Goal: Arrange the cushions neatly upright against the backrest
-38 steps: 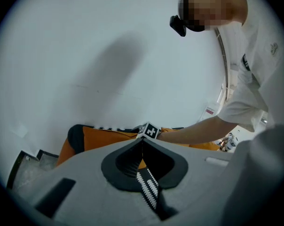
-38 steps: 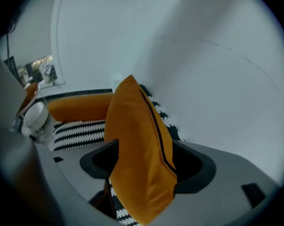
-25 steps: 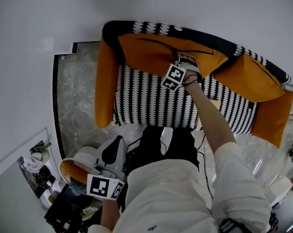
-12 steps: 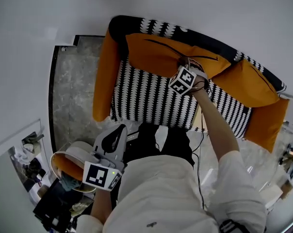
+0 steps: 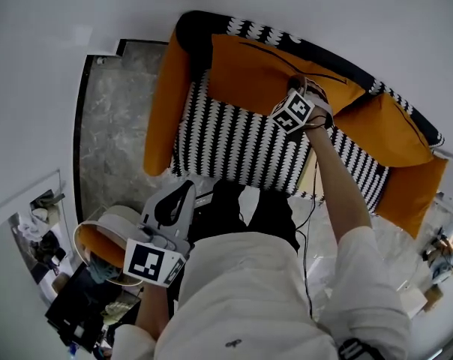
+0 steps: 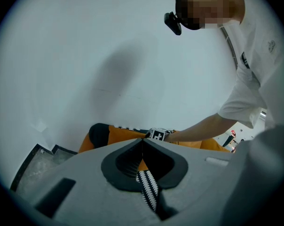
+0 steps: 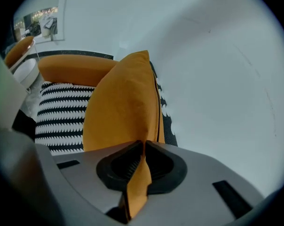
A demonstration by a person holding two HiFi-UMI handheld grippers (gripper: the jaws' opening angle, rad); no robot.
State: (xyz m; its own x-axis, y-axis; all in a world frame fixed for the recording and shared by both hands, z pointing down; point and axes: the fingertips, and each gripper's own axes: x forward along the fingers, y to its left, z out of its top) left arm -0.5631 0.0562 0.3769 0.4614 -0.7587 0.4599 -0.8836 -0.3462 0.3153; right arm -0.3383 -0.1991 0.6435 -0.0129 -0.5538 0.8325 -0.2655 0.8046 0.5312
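Observation:
An orange cushion (image 5: 268, 70) leans along the backrest of the black-and-white patterned sofa (image 5: 234, 137). A second orange cushion (image 5: 388, 130) rests in the right corner. My right gripper (image 5: 300, 87) is shut on the first cushion's right edge; its jaws have just been closing with the fabric between them. The right gripper view shows that cushion (image 7: 125, 102) standing on edge, a fold of it pinched in the right gripper (image 7: 143, 142). My left gripper (image 5: 183, 193) is held low by the person's hip, far from the sofa. The left gripper view shows the left gripper (image 6: 143, 139) shut and empty.
Orange armrests (image 5: 165, 111) (image 5: 410, 190) close both ends of the seat. The sofa backs onto a white wall. Marble floor (image 5: 114, 126) lies to the left. An orange and white round seat (image 5: 99, 250) and dark clutter stand at the lower left, beside the person.
The right gripper has shifted a little up and right along the backrest with the cushion's edge, which now stands higher. The left gripper stays by the hip.

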